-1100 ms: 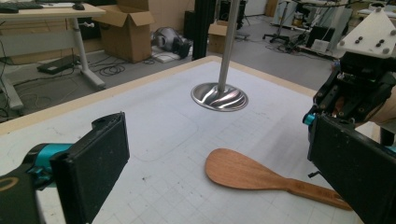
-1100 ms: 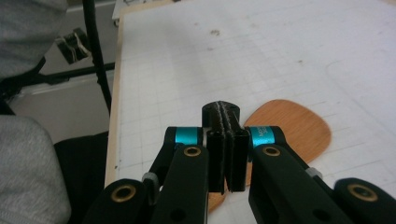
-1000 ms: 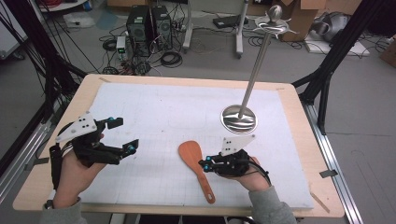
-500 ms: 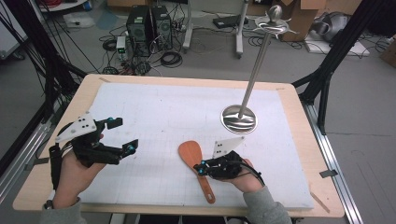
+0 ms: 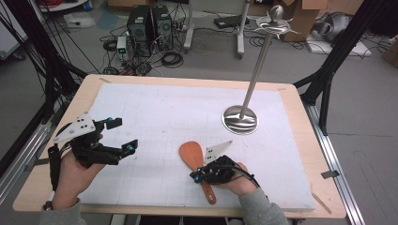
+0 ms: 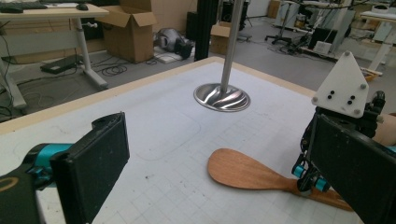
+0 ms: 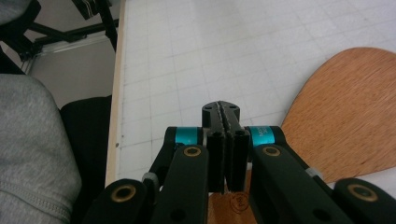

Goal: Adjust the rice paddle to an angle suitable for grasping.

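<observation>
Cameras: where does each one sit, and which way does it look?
High view: above the table's near side, looking down; both hands, left gripper, right gripper.
Left gripper view: behind its open jaws, facing the wooden spatula and metal stand.
Right gripper view: over its shut jaws, above the spatula; grey sleeve.
All share the spatula.
</observation>
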Available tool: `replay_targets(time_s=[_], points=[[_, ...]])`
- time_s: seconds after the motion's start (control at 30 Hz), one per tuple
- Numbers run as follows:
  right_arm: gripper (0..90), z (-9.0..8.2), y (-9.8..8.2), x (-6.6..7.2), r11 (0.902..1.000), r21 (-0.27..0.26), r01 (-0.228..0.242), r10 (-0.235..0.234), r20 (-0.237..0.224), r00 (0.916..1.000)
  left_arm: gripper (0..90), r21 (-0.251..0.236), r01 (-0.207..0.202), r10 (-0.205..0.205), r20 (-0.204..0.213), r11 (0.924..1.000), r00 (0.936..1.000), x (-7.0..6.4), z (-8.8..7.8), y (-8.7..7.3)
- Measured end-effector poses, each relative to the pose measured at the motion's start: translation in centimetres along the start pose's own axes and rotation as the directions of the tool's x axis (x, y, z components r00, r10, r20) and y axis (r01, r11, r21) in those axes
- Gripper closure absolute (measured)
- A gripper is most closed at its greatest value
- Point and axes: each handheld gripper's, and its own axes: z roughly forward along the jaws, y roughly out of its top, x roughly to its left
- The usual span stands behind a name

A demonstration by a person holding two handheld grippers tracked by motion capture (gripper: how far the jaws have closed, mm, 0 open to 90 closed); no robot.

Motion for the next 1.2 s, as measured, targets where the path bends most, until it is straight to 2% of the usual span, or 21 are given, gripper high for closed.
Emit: replay_targets(time_s=[0.23,0.4,0.57,0.73,1.2], points=[[89.1,0.5,-0.3,-0.2,0.9998,0.014,-0.017,0.017,-0.009,0.9998,5.8,0.002,-0.003,0.003,0.000,1.0000,1.0000,0.0,0.0,0.0],[89.1,1.4,-0.5,-0.2,0.9981,0.059,-0.018,0.019,-0.025,0.9995,5.9,0.002,-0.002,0.002,0.001,1.0000,1.0000,0.0,0.0,0.0],[89.1,1.5,-0.7,-0.3,0.9960,0.087,-0.020,0.022,-0.022,0.9995,5.9,0.003,-0.003,0.003,-0.003,1.0000,1.0000,0.0,-0.1,0.0],[89.2,1.3,-0.9,-0.4,0.9945,0.096,-0.041,0.044,-0.031,0.9986,5.8,0.002,-0.003,0.003,-0.004,1.0000,1.0000,0.1,-0.1,0.0],[89.3,0.9,-1.2,-0.7,0.9932,0.098,-0.063,0.066,-0.023,0.9976,5.8,0.002,-0.001,0.001,0.001,1.0000,1.0000,0.1,0.1,0.1]])
